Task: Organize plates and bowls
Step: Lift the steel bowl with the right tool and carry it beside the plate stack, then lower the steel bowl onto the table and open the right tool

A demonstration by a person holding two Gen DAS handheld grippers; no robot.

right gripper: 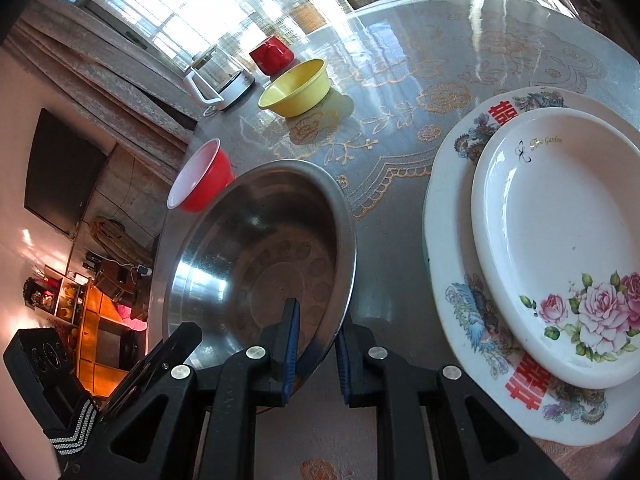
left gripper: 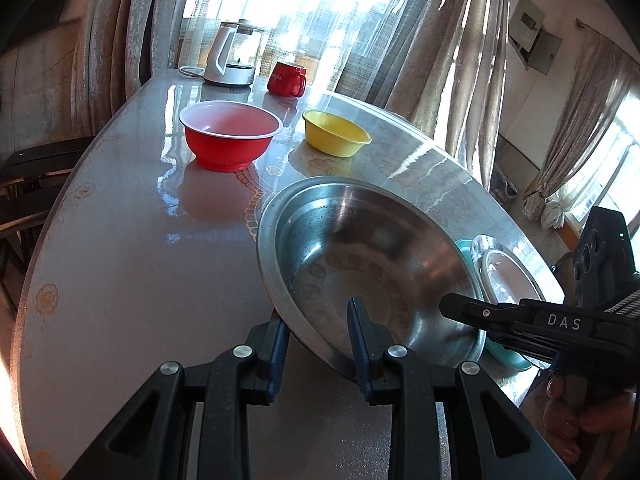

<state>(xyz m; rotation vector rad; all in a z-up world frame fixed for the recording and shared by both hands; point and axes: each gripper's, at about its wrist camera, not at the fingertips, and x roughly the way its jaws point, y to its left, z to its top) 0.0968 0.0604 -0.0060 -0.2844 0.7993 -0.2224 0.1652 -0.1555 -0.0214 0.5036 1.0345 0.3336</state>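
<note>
Both grippers clamped on the big round stainless steel bowl (left gripper: 360, 256)

Left gripper (left gripper: 320, 344) pinches its near rim, right gripper (right gripper: 318, 344) the opposite rim; bowl tilts, mouth up, over the table (left gripper: 132, 280), stacked white floral plates (right gripper: 560, 248) at 3 o'clock.

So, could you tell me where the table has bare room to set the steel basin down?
The widest bare stretch lies left of the steel basin, between the red bowl and the table's near edge. A smaller gap lies between the yellow bowl and the stacked plates. It is crowded on the basin's right, by the plates, and far back around the kettle and red mug.
</note>
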